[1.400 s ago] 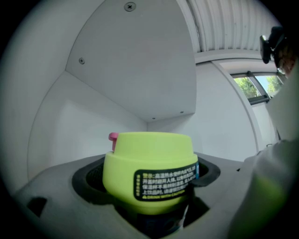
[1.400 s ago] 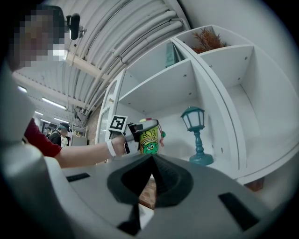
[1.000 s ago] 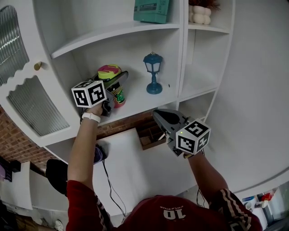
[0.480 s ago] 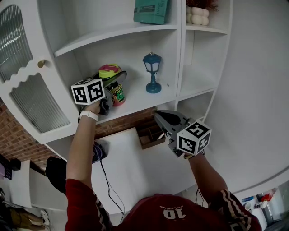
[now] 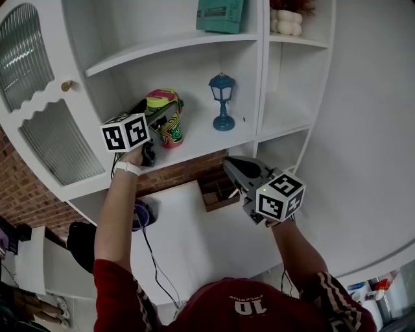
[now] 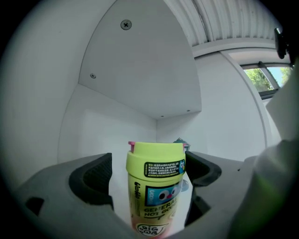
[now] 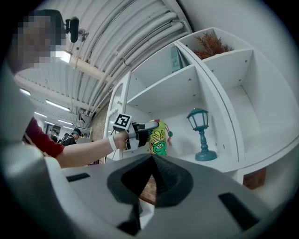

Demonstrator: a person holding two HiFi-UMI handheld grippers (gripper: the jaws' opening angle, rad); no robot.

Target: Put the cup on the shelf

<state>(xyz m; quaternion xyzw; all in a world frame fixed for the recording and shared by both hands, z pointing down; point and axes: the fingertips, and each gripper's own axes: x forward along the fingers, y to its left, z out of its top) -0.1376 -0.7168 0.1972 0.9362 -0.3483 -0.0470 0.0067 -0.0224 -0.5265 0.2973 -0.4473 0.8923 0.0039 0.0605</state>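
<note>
Right gripper (image 5: 228,162): nearest item, hanging below the shelf's front edge and empty, its jaws pressed together. It has barely shifted over the last second. Left gripper (image 5: 159,115): reaching over the front edge of the middle shelf (image 5: 207,139), its jaws spread to either side of the cup. In the left gripper view (image 6: 149,168) bare white shows between the left pad and the cup. The right pad sits just beside the cup, and whether they touch cannot be told. Cup (image 5: 170,126): yellow-green lid, printed body (image 6: 156,186). It stands upright on the shelf's left part, between the jaws. Compared with a second ago more of it shows past the jaw, and it stands a little nearer the lantern. This probably means it is set down and released, with only a straight withdrawal left that must not clip it. Blue lantern (image 5: 222,104): further right on the same shelf, well apart from the cup. Teal box (image 5: 220,14): on the shelf above.
</note>
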